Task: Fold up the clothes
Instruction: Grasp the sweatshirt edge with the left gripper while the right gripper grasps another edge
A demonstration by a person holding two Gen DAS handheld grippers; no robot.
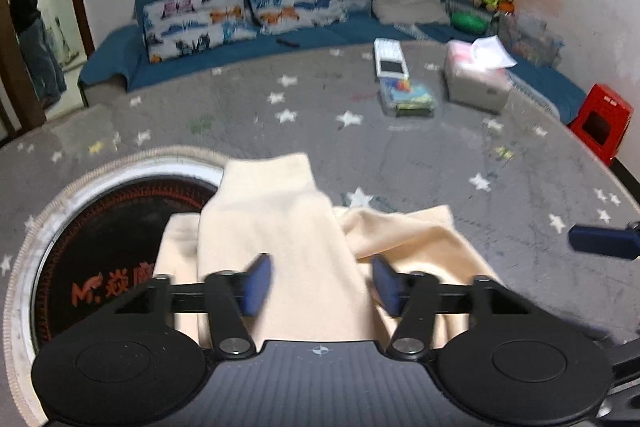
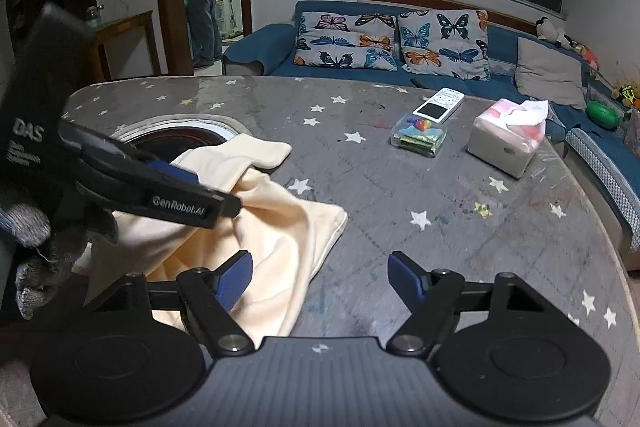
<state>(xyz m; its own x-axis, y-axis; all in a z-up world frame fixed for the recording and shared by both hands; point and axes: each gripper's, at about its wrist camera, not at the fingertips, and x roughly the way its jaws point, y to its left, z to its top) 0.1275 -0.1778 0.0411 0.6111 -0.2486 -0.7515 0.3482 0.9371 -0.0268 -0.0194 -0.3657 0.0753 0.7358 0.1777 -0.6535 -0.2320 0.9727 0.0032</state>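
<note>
Between the left gripper's point(image 1: 322, 285) half-spread pads, not yet visibly pinched, a cream garment point(image 1: 276, 227) lies rumpled over the grey star-patterned table point(image 1: 420, 155) and round inset burner point(image 1: 100, 219), so I would clamp both layers squarely while the right gripper point(image 2: 320, 277), spread and empty, takes the free hem.

Each claw point(image 1: 322, 283) is black with blue pads, silver pivot screws and 2 round discs; the left claw point(image 2: 224, 205) reads "GenRobot.AI". A grey knitted glove point(image 2: 36, 247) is worn.
</note>
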